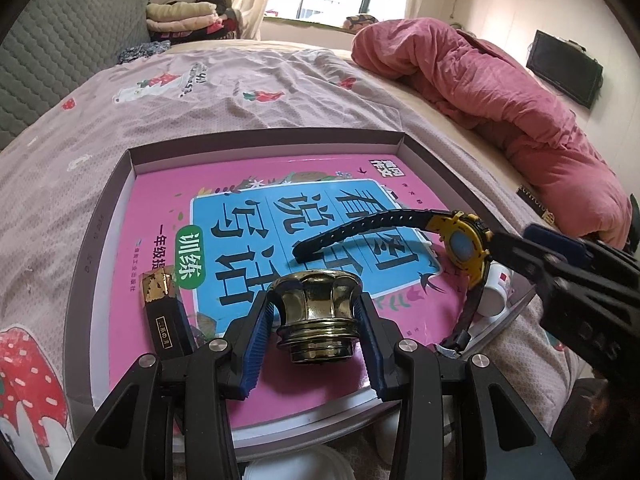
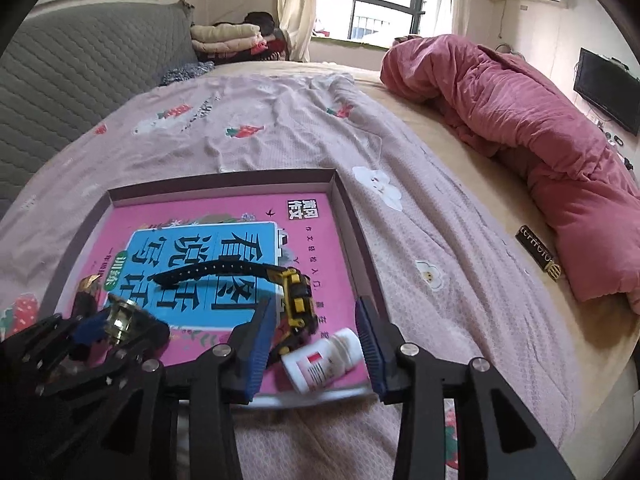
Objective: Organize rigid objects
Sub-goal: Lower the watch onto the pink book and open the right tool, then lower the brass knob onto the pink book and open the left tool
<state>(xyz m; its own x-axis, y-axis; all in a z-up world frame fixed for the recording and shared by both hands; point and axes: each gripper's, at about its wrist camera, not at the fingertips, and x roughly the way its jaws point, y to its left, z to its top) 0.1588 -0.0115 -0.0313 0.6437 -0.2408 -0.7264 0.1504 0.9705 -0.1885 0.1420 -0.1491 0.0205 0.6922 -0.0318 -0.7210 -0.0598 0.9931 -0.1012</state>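
Left gripper (image 1: 318, 322) fingers are clamping the brass knob (image 1: 316, 312), hard, heavy and slick, at its waist over the box (image 1: 96, 236). Right gripper (image 2: 316, 340) fingers are standing apart, the light pill bottle (image 2: 322, 360) lying free between them.

Right claw (image 2: 316, 344) stands open over a white bottle (image 2: 322, 360) beside a yellow watch (image 2: 296, 300)

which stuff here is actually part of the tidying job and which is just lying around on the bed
Part of the job:
- shallow box with the pink book in it
- brass cap between the left gripper pads
- yellow watch
- white pill bottle, lying between the right gripper's open jaws
- black and gold stick

Just lying about:
- red duvet
- folded blankets
- TV
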